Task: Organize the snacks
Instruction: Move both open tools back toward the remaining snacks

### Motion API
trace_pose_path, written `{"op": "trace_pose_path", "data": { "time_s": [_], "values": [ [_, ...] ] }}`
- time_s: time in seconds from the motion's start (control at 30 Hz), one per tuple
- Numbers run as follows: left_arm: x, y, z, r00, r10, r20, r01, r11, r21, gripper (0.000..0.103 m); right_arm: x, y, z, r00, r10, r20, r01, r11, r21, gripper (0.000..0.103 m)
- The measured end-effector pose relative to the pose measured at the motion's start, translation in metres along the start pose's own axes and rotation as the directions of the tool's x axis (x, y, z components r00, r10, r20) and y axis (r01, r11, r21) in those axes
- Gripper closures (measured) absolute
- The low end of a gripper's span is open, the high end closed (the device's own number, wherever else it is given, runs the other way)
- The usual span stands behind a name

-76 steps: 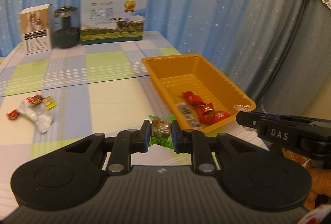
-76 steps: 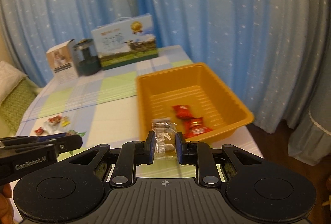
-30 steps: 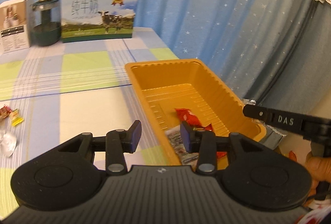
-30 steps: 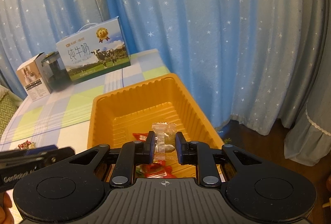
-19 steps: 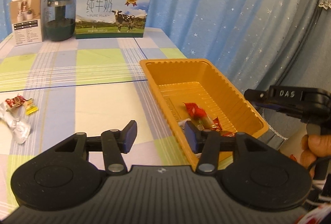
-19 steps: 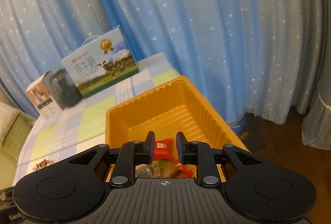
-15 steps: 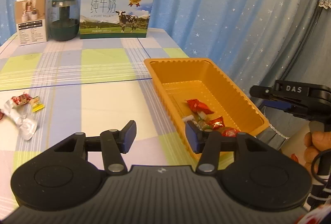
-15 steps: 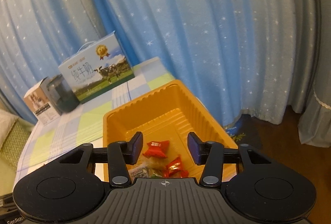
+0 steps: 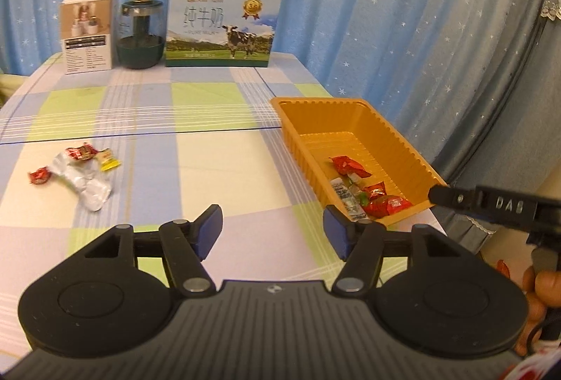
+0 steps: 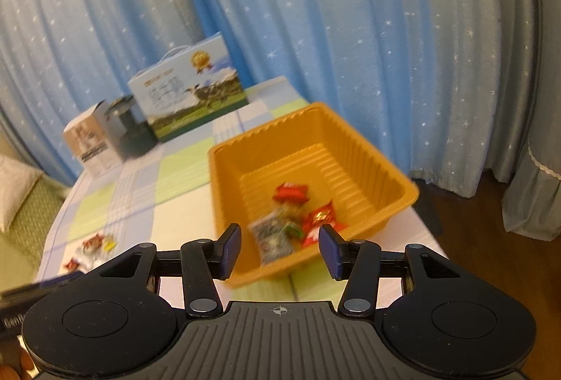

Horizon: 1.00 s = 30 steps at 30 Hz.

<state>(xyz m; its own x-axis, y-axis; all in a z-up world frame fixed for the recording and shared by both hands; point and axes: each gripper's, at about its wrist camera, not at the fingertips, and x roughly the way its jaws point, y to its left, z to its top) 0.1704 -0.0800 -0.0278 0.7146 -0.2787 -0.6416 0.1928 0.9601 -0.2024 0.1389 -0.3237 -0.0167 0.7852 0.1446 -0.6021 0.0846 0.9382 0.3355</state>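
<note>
Ahead and left of the left hand-held gripper (image 9: pixel 272 230), loose snacks (image 9: pixel 78 172) lie on the counter (image 9: pixel 196 148); its jaws are opening, empty. The orange tray (image 9: pixel 354 108), ahead to its right, holds several snacks. The right hand-held gripper (image 10: pixel 279 251) stands partly open, empty. A thin crinkly wrapper could slip from the pads.

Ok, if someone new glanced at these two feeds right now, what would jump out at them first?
The orange tray at the table's right edge, holding a few red and clear-wrapped candies at its near end. Then the loose candy pile left on the checked tablecloth, and the cow-print milk carton against the starry blue curtain. Both the left gripper and right gripper are empty, the left's jaws opening.
</note>
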Motion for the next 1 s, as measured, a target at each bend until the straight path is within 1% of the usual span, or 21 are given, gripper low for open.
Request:
{"op": "trace_pose_path", "data": {
  "time_s": [0.2,0.33,0.63,0.7,1.0],
  "values": [
    [-0.027,0.016,-0.01,1.0,0.026,0.008,-0.026,1.0,-0.01,0.036,-0.008,0.026,-0.02,0.999,0.029,-0.028,-0.03,0.999,-0.04,0.052],
    [-0.044,0.032,-0.017,0.999,0.049,0.009,-0.049,0.998,-0.032,0.035,-0.012,0.045,-0.028,0.998,0.053,-0.04,-0.055,0.996,-0.068,0.052],
    [-0.077,0.071,-0.024,0.991,0.131,0.028,-0.129,0.989,-0.079,0.035,-0.012,0.082,-0.037,0.993,0.109,-0.052,-0.114,0.986,-0.123,0.051],
    [-0.083,0.08,-0.025,0.989,0.147,0.032,-0.144,0.985,-0.09,0.032,-0.012,0.09,-0.039,0.991,0.119,-0.056,-0.126,0.983,-0.135,0.051],
    [-0.1,0.111,-0.025,0.98,0.197,0.038,-0.191,0.975,-0.117,0.032,-0.006,0.121,-0.047,0.984,0.157,-0.082,-0.17,0.966,-0.193,0.05]
  ]
}}
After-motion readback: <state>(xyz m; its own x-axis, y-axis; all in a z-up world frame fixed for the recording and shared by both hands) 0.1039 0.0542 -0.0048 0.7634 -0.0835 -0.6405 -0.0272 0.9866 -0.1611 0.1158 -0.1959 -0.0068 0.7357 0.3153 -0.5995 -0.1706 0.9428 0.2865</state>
